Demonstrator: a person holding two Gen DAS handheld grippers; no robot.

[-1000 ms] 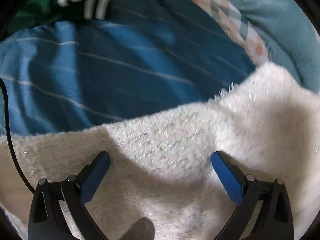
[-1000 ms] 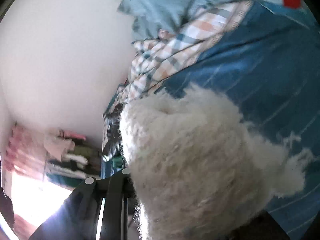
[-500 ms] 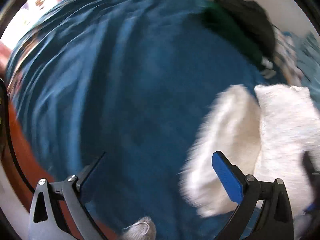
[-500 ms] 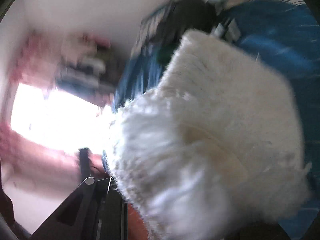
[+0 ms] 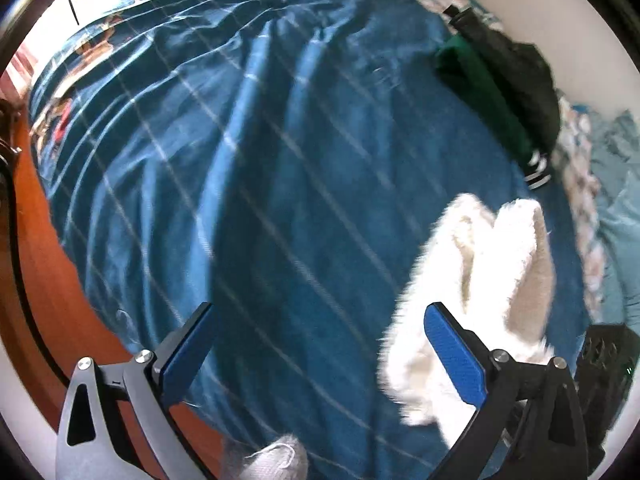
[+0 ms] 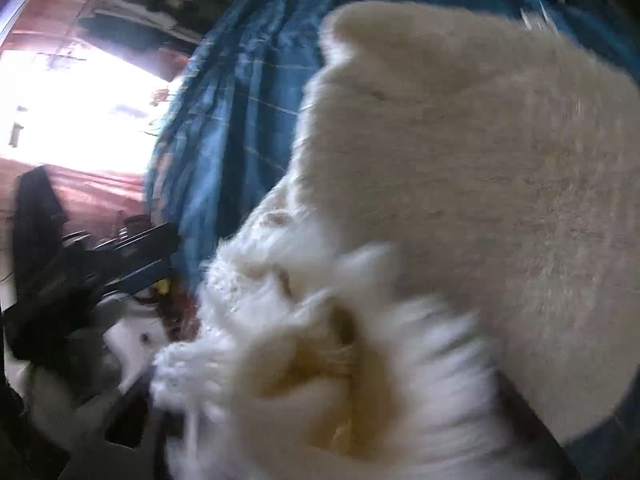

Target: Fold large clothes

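Observation:
A white fluffy garment (image 5: 480, 264) lies bunched on the blue striped bedspread (image 5: 280, 140) at the right of the left wrist view. My left gripper (image 5: 316, 312) hangs open over bare bedspread just left of it, nothing between its blue pads. In the right wrist view the garment (image 6: 460, 160) fills most of the picture and hides my right gripper's fingers. Its jaws are opening with the fluffy cloth bunched between them. The left gripper (image 6: 160, 252) shows at the left edge there, apart from the garment.
A heap of dark green and black clothes (image 5: 500, 76) lies at the bed's far right. Checked cloth (image 5: 580, 160) and a pale teal cushion (image 5: 616, 200) sit beyond it. An orange-brown floor (image 5: 36, 280) borders the bed on the left. A bright window (image 6: 80, 112) glares.
My left gripper has swung off the fluffy garment to bare bedspread, staying open. The right gripper has turned and carried the garment down onto the bed.

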